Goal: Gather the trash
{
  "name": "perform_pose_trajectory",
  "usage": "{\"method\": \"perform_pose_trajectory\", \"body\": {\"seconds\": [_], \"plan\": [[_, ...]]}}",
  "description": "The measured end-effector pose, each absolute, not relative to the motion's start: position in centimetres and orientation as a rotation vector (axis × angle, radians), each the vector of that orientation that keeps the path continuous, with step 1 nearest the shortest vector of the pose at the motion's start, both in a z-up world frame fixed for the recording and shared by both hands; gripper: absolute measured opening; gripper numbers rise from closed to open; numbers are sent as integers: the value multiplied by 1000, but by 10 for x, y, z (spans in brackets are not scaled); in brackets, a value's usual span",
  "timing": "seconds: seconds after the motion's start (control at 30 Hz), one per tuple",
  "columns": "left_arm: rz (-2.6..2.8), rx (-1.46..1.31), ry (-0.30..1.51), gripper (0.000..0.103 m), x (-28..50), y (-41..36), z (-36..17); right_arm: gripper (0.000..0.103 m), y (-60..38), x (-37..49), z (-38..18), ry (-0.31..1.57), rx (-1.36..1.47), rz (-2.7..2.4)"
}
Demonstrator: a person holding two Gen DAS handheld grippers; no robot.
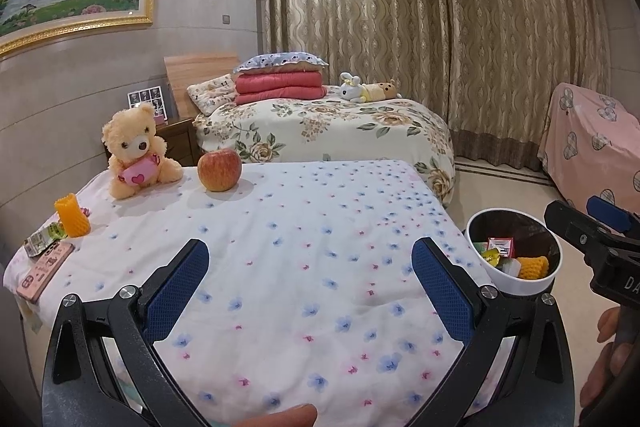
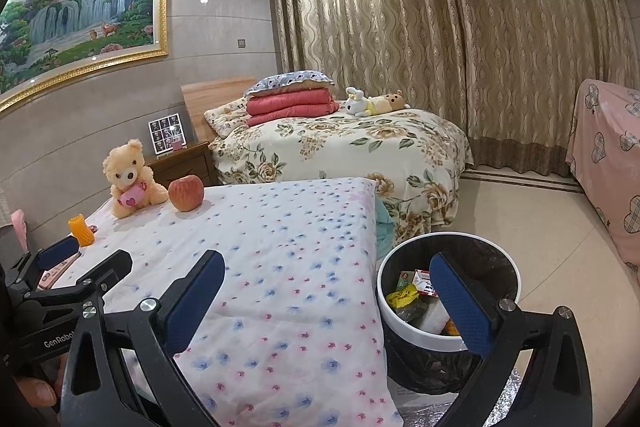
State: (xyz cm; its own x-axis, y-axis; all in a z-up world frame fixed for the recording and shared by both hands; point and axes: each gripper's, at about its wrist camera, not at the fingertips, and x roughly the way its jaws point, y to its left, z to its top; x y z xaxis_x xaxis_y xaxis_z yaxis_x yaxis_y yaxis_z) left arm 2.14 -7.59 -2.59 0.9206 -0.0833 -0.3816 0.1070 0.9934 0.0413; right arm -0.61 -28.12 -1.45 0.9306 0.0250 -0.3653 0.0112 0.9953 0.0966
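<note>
My left gripper [image 1: 312, 287] is open and holds nothing, hovering low over the flowered tablecloth [image 1: 320, 227]. At the table's far left stand an orange foam net [image 1: 72, 215] and a crumpled wrapper [image 1: 42, 239]. The white trash bin [image 1: 516, 283] with a black liner sits on the floor to the right; inside lie a red-and-white box [image 1: 500, 247] and another foam net [image 1: 532, 267]. My right gripper [image 2: 328, 307] is open and holds nothing, one finger over the table edge, the other above the bin [image 2: 408, 327]. The standing foam net [image 2: 81, 230] shows far left.
A teddy bear [image 1: 136, 155] and an apple [image 1: 220, 169] stand at the table's back. A pink flat case [image 1: 44, 273] lies at the left edge. Behind are a floral bed [image 1: 328, 131], a nightstand, curtains and pink-covered furniture [image 1: 592, 147]. Tiled floor surrounds the bin.
</note>
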Motion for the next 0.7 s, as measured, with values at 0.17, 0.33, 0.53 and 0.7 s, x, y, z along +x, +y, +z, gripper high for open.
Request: {"method": "perform_pose_trajectory", "body": {"seconds": [0.17,0.33,0.53,0.7], "plan": [[-89,57,388,103,21,-74,-26,103,-281,-6,-15,373,100,5],[-85,59,379,103,20,-75,-25,103,-282,-6,-14,374,102,7],[-91,57,379,103,19,-74,-25,103,-283,-7,-14,374,104,9],[-99,51,382,103,19,-75,-26,103,-283,-7,-14,374,103,9]]}}
